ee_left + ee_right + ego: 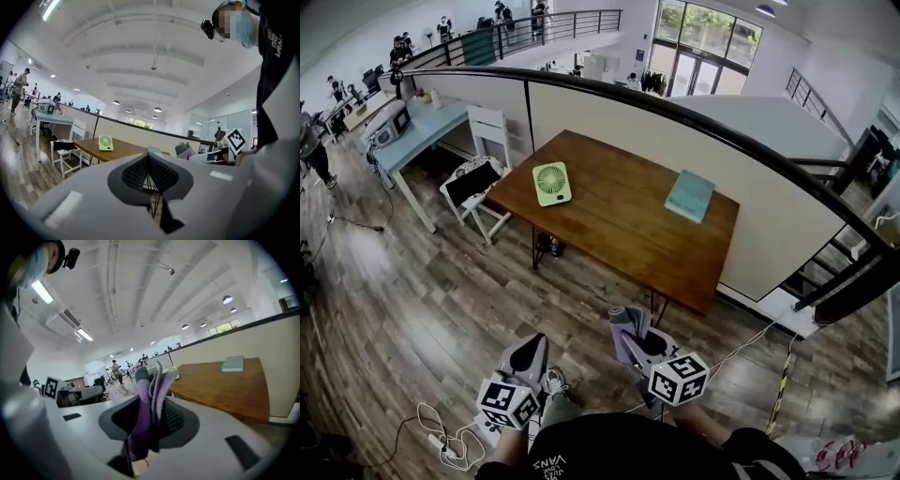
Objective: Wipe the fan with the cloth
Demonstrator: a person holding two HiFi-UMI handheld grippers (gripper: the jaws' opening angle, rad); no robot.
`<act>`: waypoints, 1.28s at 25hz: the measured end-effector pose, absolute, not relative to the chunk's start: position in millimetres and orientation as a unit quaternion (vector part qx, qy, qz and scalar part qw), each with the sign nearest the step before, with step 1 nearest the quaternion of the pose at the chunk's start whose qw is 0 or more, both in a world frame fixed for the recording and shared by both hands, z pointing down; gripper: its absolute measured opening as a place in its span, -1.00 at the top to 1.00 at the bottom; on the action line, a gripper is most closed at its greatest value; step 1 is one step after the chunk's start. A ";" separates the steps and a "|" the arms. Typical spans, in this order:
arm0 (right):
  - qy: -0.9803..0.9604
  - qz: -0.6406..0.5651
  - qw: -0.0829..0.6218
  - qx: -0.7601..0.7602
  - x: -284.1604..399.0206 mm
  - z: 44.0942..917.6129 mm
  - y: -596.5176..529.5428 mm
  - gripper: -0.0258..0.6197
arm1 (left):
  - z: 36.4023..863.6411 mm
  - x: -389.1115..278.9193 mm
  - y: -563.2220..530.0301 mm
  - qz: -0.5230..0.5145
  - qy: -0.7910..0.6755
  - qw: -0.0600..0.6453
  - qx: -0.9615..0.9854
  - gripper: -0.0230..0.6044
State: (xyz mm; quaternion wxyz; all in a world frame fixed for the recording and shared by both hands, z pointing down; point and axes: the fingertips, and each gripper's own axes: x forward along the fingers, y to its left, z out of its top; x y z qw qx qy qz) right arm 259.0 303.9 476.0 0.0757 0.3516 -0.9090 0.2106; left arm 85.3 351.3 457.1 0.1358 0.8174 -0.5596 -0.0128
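Note:
A small light-green fan stands on the left part of the brown wooden table; it shows far off in the left gripper view as the fan. My right gripper is shut on a folded purple and grey cloth, which sticks up between its jaws; the cloth also shows in the head view. My left gripper is shut with nothing in it; its jaws meet in the left gripper view. Both grippers hang over the floor, well short of the table.
A teal book lies on the table's right side. A white chair stands left of the table, a light-blue desk beyond it. A low partition wall runs behind. Cables and a power strip lie on the wooden floor.

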 end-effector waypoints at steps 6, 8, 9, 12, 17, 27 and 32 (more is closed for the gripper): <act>-0.901 0.217 0.079 0.368 205.1 478.1 255.2 0.57 | 462.3 29.4 298.3 -0.016 -0.551 0.147 0.822 0.89; -0.897 0.219 0.074 0.377 185.2 475.9 236.0 0.57 | 462.3 10.4 280.7 -0.015 -0.542 0.150 0.826 0.89; -0.895 0.220 0.070 0.382 175.5 474.4 226.9 0.57 | 462.3 1.2 272.1 -0.014 -0.538 0.151 0.829 0.89; -0.890 0.221 0.064 0.394 148.1 473.8 203.4 0.58 | 463.9 -25.1 247.6 -0.009 -0.525 0.151 0.838 0.89; -0.881 0.223 0.058 0.413 112.1 475.8 172.8 0.58 | 466.4 -61.1 213.1 -0.005 -0.504 0.151 0.850 0.89; -0.883 0.225 0.077 0.405 66.6 478.7 131.7 0.57 | 475.3 -102.0 174.8 -0.021 -0.512 0.171 0.841 0.89; -0.889 0.226 0.088 0.388 47.5 486.0 95.8 0.57 | 486.9 -124.9 149.6 -0.027 -0.537 0.184 0.823 0.89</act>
